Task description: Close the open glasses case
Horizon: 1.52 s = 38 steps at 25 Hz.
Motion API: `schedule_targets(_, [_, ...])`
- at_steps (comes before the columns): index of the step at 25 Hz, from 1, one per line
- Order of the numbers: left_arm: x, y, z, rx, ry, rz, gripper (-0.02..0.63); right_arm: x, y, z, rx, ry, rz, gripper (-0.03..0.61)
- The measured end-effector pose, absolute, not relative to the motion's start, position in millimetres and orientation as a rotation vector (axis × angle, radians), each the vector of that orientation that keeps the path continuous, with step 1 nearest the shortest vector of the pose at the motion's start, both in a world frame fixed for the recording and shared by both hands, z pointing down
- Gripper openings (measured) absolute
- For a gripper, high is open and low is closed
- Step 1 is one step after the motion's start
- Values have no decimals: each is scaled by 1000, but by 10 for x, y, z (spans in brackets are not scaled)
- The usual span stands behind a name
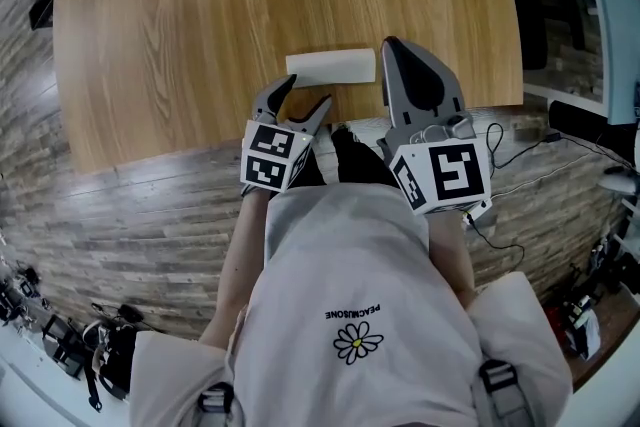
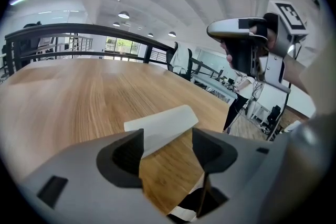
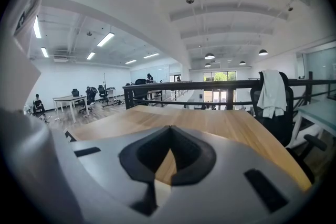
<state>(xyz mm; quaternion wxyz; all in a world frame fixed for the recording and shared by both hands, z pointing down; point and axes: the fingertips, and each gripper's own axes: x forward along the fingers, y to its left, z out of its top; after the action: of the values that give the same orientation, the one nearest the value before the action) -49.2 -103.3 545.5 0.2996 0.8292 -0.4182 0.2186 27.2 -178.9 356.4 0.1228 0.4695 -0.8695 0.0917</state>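
Observation:
A white glasses case (image 1: 331, 66) lies flat on the round wooden table (image 1: 200, 35) close to its near edge; I cannot tell whether its lid is up. My left gripper (image 1: 308, 90) is open just in front of the case's left end, not touching it. In the left gripper view the case (image 2: 163, 126) shows beyond the spread fingers (image 2: 126, 155) of the left gripper (image 2: 167, 139). My right gripper (image 1: 388, 45) is shut and empty, with its tip beside the case's right end. In its own view the right gripper (image 3: 169, 134) has its jaws together over the bare table (image 3: 220, 126).
The table's near edge (image 1: 200, 153) runs just under both grippers, with wood-plank floor below it. Cables (image 1: 520, 155) trail on the floor at right. A black railing (image 3: 210, 86) and a chair draped with a white cloth (image 3: 273, 93) stand beyond the table's far side.

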Motion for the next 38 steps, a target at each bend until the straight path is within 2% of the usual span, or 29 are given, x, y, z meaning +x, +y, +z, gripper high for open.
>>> schedule_targets(10, [-654,-1309,5157,2212,-1218,456,288,276,-1799,3544,1384,-2543,260,6])
schedule_targets(24, [-964,-2322,3037,2548,-1585,37,285,174,-2212,2815,1455,-2643,-19,6])
schedule_targets(25, [-971,-2336,2903,2558,-1616,9,274,173,-2229,2774,1466,-2645,-35,6])
schedule_targets(32, [-1093,-2163,2408,2511,-1778,-131,21,157,-2226,2517,1518,-2685,-92,6])
schedule_targets(38, [-1263,-2016,2349,2462,-1958,-159,16,167,-2192,2527,1545,-2677,-88,6])
